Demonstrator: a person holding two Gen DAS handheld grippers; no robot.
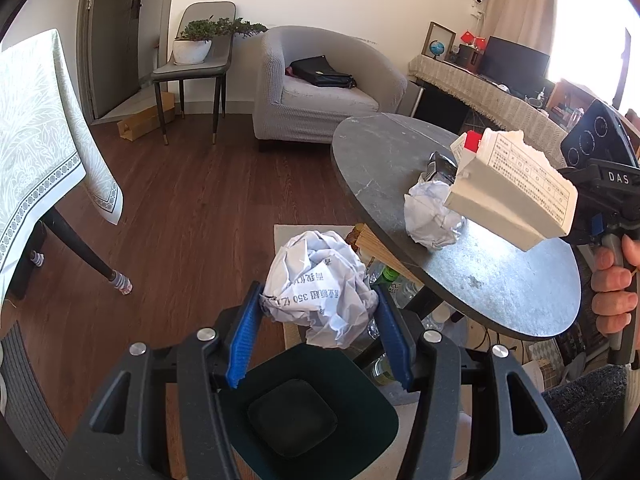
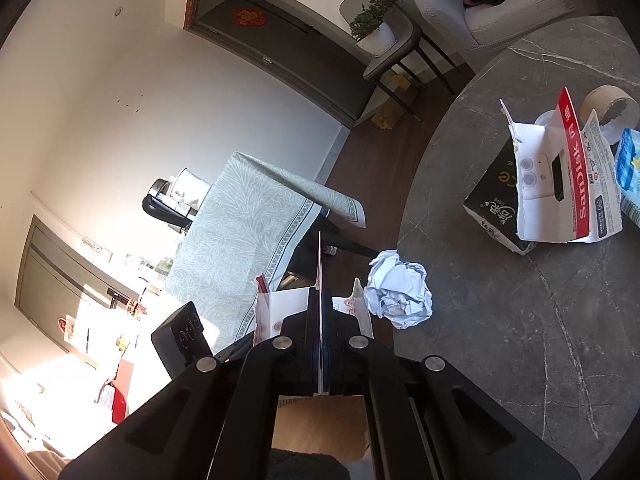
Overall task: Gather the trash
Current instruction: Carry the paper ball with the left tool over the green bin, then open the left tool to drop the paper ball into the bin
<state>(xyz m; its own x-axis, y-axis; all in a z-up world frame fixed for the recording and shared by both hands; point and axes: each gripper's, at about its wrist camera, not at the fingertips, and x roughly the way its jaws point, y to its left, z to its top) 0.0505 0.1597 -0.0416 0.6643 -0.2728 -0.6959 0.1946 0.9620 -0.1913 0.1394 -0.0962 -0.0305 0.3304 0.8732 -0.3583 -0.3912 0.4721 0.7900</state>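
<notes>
My left gripper (image 1: 318, 294) is shut on a crumpled printed paper ball (image 1: 316, 264), its blue pads pressing both sides. It hangs just above a dark green bin (image 1: 360, 384) on the floor. My right gripper (image 2: 320, 300) is shut on the thin edge of a torn white carton (image 1: 512, 196), held over the near rim of the round dark table (image 1: 500, 288). A second crumpled paper ball (image 1: 432, 216) (image 2: 400, 288) lies on the table beside a shiny wrapper (image 1: 440, 164).
A black box with torn SanDisk packaging (image 2: 560, 184), a cardboard tube (image 2: 608, 106) and a blue packet (image 2: 628, 164) lie farther along the table. Bottles and cardboard (image 1: 384, 248) sit under its edge. A cloth-covered table (image 1: 36, 140) stands left, a grey armchair (image 1: 320, 88) behind.
</notes>
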